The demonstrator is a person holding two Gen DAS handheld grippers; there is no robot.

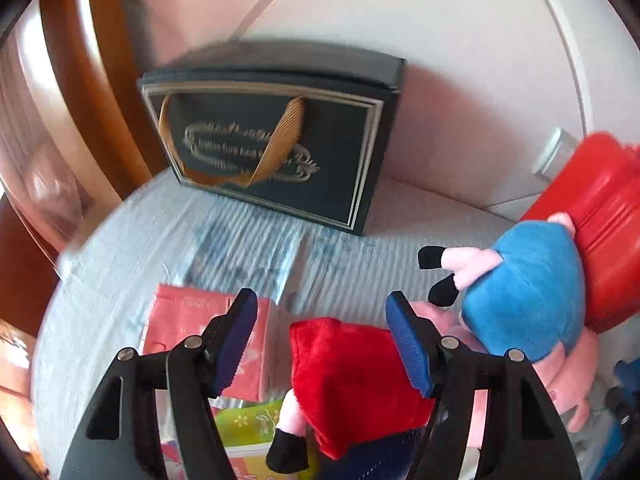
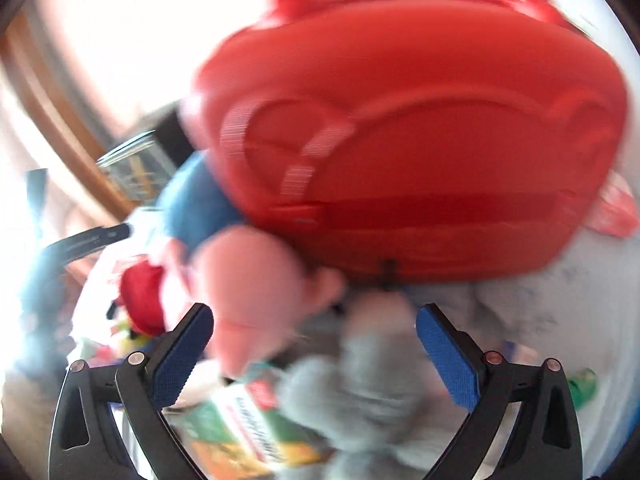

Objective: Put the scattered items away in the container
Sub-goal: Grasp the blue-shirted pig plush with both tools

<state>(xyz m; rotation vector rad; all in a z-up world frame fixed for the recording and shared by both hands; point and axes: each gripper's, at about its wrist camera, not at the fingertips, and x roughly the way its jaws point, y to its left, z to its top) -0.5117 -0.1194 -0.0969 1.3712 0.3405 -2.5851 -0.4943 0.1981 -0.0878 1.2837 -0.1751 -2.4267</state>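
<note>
The left gripper [image 1: 322, 344] stands with its blue pads apart, nothing pressed between them. Right below the gap lies a plush pig in a red dress [image 1: 352, 384], its black foot nearest the camera; the pad on the right side sits just beside the red cloth, so this toy looks like the pick in hand. Under the left pad lies a pink tissue pack [image 1: 200, 332], and nearer the camera a green packet [image 1: 250, 424] shows between the fingers. To the right, a plush pig in a blue shirt [image 1: 524, 296] leans against a red case [image 1: 600, 216], which probably keeps it propped up. Ahead, well beyond the pads, a dark gift box with a gold ribbon handle [image 1: 276, 144] stands upright against the wall on the pale blue cloth [image 1: 120, 248].

The right gripper [image 2: 314, 344] is also spread wide and holds nothing. A grey plush toy [image 2: 360, 384] lies below its gap, with a printed green-and-orange packet [image 2: 244, 432] beside it toward the left pad. The blue-shirt pig's pink head sits just ahead of the left pad. Directly ahead rises the red case with its handles up, likely the container, though blur hides whether it is open.
</note>
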